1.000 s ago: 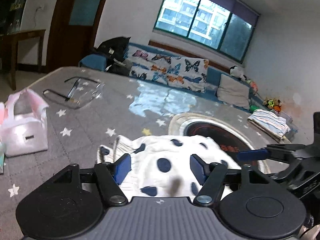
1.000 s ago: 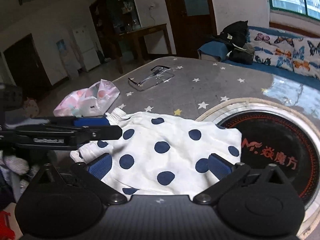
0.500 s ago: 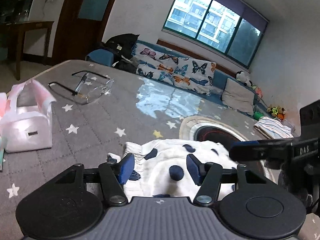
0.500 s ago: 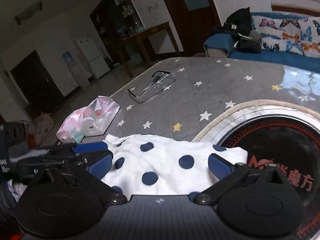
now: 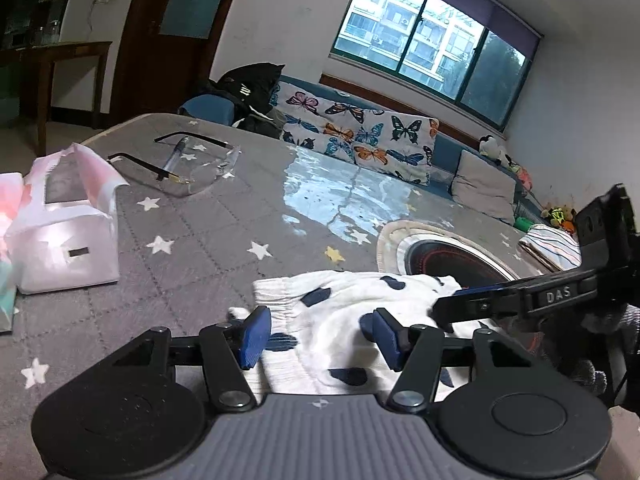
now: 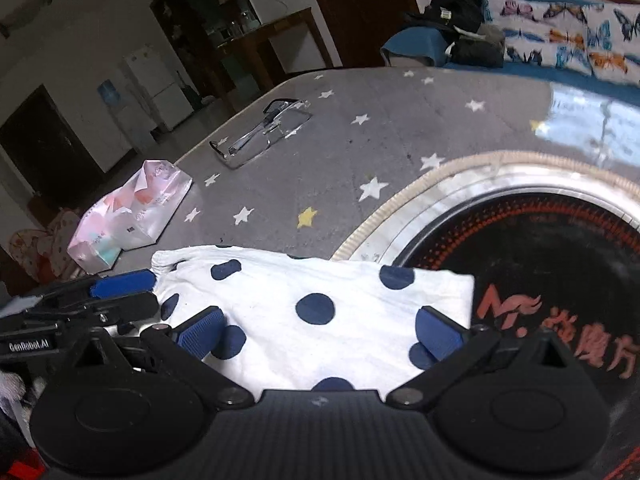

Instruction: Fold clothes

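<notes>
A white garment with navy dots (image 5: 344,304) (image 6: 320,300) lies flattened on the grey star-patterned table cover (image 5: 224,220), partly over the rim of a round black plate. My left gripper (image 5: 320,336) hovers over the garment's left, elastic-edged end, its blue pads apart and pressing nothing. My right gripper (image 6: 320,332) stands wide open over the garment's right half, cloth showing between its fingers. Each gripper shows in the other's view: the right gripper (image 5: 452,300) comes in from the right, and the left gripper (image 6: 136,294) sits at the garment's left corner.
A pink-white tissue pack (image 5: 64,232) (image 6: 132,212) and clear safety glasses (image 5: 188,164) (image 6: 264,132) lie farther back on the left. The round black plate with red lettering (image 6: 540,260) sits to the right. A folded striped cloth (image 5: 552,244) lies far right, and a butterfly-print sofa (image 5: 360,136) stands behind.
My right gripper has come down and closer over the garment and now reaches into the left wrist view. The left pads have narrowed a little.
</notes>
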